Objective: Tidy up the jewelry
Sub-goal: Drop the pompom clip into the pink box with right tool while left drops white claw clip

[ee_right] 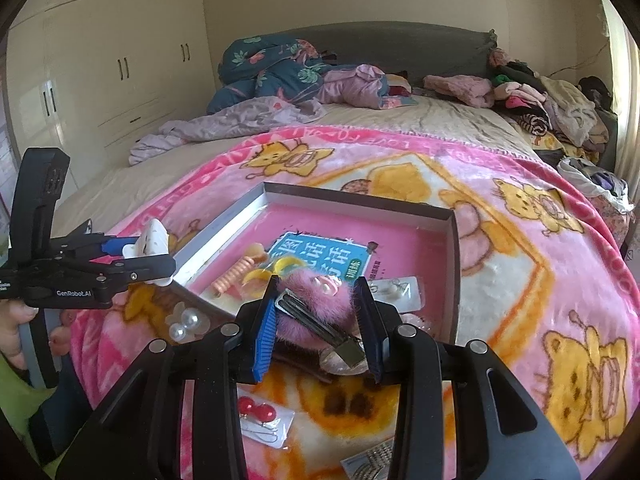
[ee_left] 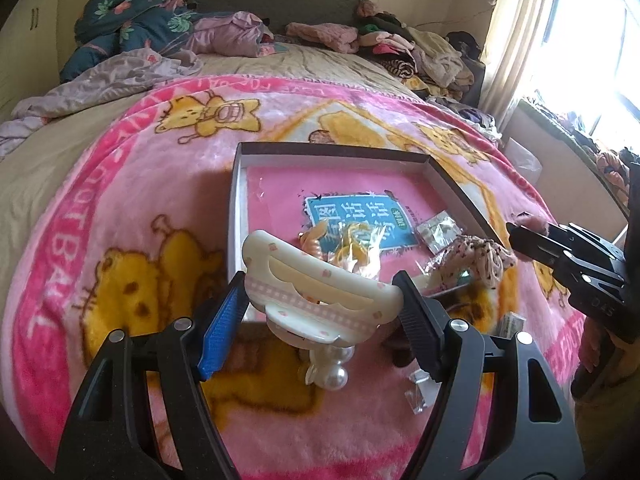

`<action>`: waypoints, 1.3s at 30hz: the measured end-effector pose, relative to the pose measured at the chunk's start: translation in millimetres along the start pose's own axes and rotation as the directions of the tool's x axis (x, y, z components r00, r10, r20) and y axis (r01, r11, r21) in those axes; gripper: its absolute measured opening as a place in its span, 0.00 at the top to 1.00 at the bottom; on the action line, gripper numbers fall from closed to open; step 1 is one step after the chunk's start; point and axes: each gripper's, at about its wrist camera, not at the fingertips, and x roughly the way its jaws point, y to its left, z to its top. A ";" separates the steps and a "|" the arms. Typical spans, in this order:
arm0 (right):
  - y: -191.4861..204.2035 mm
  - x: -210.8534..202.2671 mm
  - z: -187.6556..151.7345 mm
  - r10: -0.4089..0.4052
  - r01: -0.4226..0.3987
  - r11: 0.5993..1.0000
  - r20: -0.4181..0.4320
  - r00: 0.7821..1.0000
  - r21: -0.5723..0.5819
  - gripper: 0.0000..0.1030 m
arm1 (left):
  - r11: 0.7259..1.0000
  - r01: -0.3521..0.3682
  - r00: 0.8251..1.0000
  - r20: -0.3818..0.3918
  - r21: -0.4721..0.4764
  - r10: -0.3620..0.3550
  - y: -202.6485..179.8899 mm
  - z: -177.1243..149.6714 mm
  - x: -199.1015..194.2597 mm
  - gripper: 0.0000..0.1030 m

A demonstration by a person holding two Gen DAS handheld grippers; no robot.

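Observation:
My left gripper (ee_left: 320,300) is shut on a cream claw hair clip (ee_left: 316,284) and holds it just before the near-left corner of a shallow pink-lined box (ee_left: 236,184). My right gripper (ee_right: 316,320) is shut on a fluffy pink hair clip (ee_right: 316,312) with a metal clasp, at the box's near edge (ee_right: 456,264). Inside the box lie an orange spiral hair tie (ee_right: 234,274), yellow rings in a bag (ee_right: 276,268) and a carded pair of earrings (ee_right: 394,290). A pearl hair piece (ee_left: 330,372) lies on the blanket under the left gripper.
The box sits on a pink bear-print blanket (ee_right: 520,280) on a bed. Red bead earrings on a card (ee_right: 260,416) and another packet (ee_right: 368,464) lie near the right gripper. Piles of clothes (ee_right: 540,104) and bedding (ee_right: 280,72) fill the far side. A wardrobe (ee_right: 100,60) stands left.

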 end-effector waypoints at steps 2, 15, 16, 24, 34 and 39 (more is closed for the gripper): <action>-2.4 1.6 1.1 -0.007 0.007 1.000 0.000 1.000 0.002 0.66 | 1.000 -0.003 1.000 -0.001 0.007 0.003 -1.5 3.4 4.8 0.38; -15.9 21.1 3.3 -0.030 0.031 0.999 -0.015 0.999 0.038 0.66 | 1.000 -0.008 0.999 -0.034 0.022 0.009 -5.2 16.2 38.3 0.38; -16.2 22.2 3.7 -0.031 0.032 0.999 -0.016 0.999 0.040 0.66 | 1.000 -0.009 0.999 -0.036 0.022 0.010 -5.5 15.7 39.9 0.38; -15.8 36.5 7.7 -0.031 0.032 0.999 -0.032 0.999 0.034 0.66 | 1.000 -0.016 0.998 -0.059 0.012 0.016 1.4 11.7 52.8 0.38; -10.5 69.3 5.0 -0.020 0.022 1.000 -0.098 0.995 0.015 0.66 | 0.999 -0.034 0.998 -0.050 0.007 0.035 12.6 11.1 60.4 0.38; -5.9 84.7 0.8 -0.008 0.009 1.000 -0.133 0.991 0.006 0.66 | 0.999 -0.032 0.998 -0.051 0.005 0.032 15.9 10.6 60.1 0.38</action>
